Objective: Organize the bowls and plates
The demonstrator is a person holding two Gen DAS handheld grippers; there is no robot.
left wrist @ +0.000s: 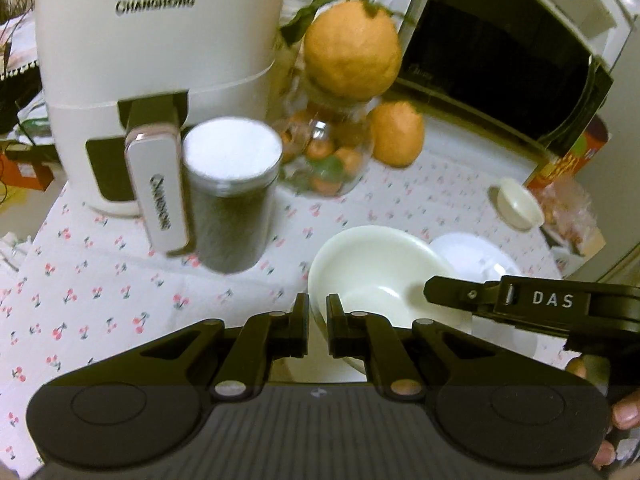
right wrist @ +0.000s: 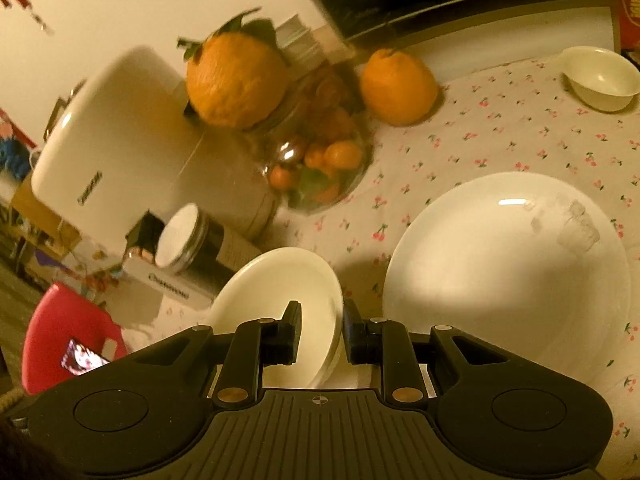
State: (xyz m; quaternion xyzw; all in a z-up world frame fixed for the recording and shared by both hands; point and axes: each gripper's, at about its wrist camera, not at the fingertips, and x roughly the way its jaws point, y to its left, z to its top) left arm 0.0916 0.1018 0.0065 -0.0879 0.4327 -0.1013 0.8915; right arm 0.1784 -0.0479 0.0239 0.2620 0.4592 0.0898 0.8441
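Just right of the right hand-held gripper (right wrist: pixel 320 334) — pinching a bowl's (right wrist: pixel 280 300) rim — lies the plate (right wrist: pixel 508 272); left hand-held gripper (left wrist: pixel 318 328) pressed together.

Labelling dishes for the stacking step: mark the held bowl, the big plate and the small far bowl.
held bowl (right wrist: pixel 280 280): right wrist view, on its inner surface above the fingers.
big plate (right wrist: pixel 500 260): right wrist view, on its bare centre.
small far bowl (right wrist: pixel 604 76): right wrist view, on its inside wall.

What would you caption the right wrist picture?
Right gripper clamps a cream bowl's rim beside a large white plate.
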